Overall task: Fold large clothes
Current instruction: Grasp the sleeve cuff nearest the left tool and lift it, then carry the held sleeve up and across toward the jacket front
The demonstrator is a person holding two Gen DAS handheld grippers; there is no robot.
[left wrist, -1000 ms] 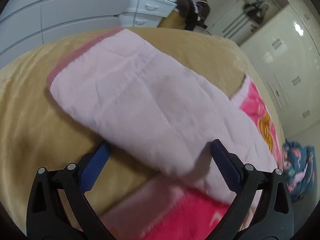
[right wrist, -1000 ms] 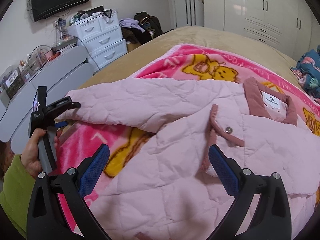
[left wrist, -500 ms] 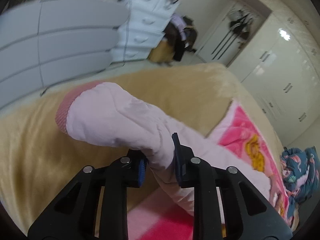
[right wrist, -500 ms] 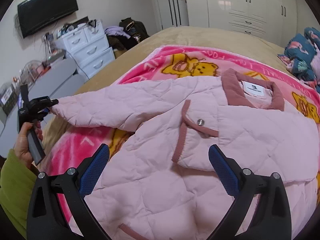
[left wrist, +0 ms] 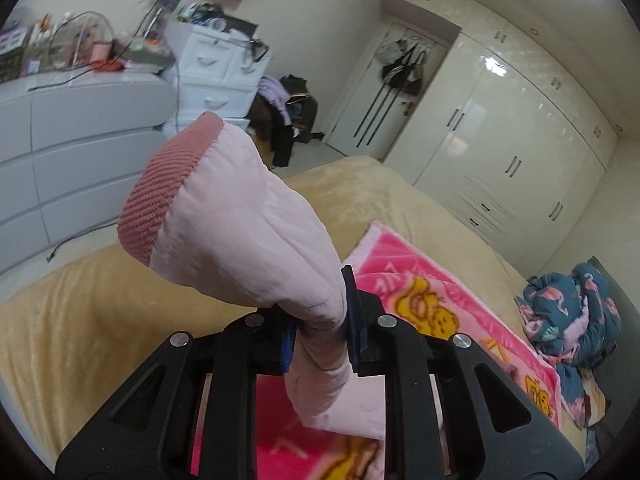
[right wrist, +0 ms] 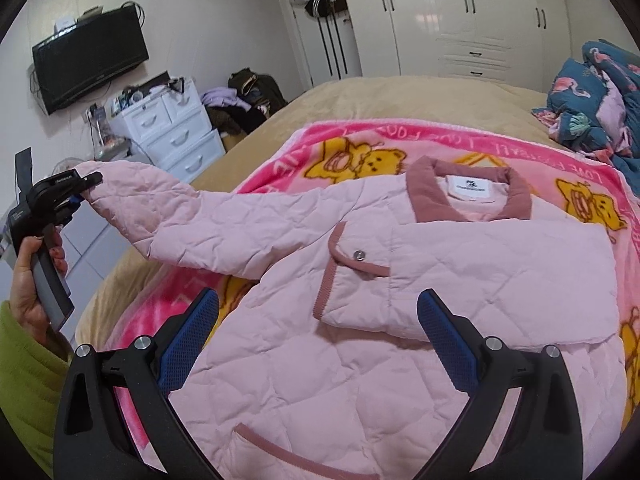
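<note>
A pink quilted jacket (right wrist: pixel 360 280) lies face up on a pink cartoon-bear blanket (right wrist: pixel 360 156) spread over a tan-covered bed (right wrist: pixel 400 92), its collar (right wrist: pixel 468 188) toward the bed's far edge. The right sleeve (right wrist: pixel 480 276) is folded across the chest, its cuff beside a snap button (right wrist: pixel 359 255). The left gripper (left wrist: pixel 320 336) is clenched on the jacket's other sleeve (left wrist: pixel 248 236) just behind its ribbed rose cuff (left wrist: pixel 168 188) — the sleeve is drawn out off the blanket toward the bed's left edge and held raised above the tan cover. In the right wrist view the same gripper (right wrist: pixel 78 194) appears at far left, held by a hand (right wrist: pixel 30 280) in a green cuff. The right gripper (right wrist: pixel 316 340) hovers above the jacket's lower front with its blue-padded fingers (right wrist: pixel 188 344) spread wide, grasping nothing. A crumpled navy floral garment (right wrist: pixel 592 100) sits at the bed's far right corner — beyond the bed stand a white drawer unit (right wrist: pixel 168 128), a wall-mounted television (right wrist: pixel 90 60) and white wardrobes (right wrist: pixel 472 16).
</note>
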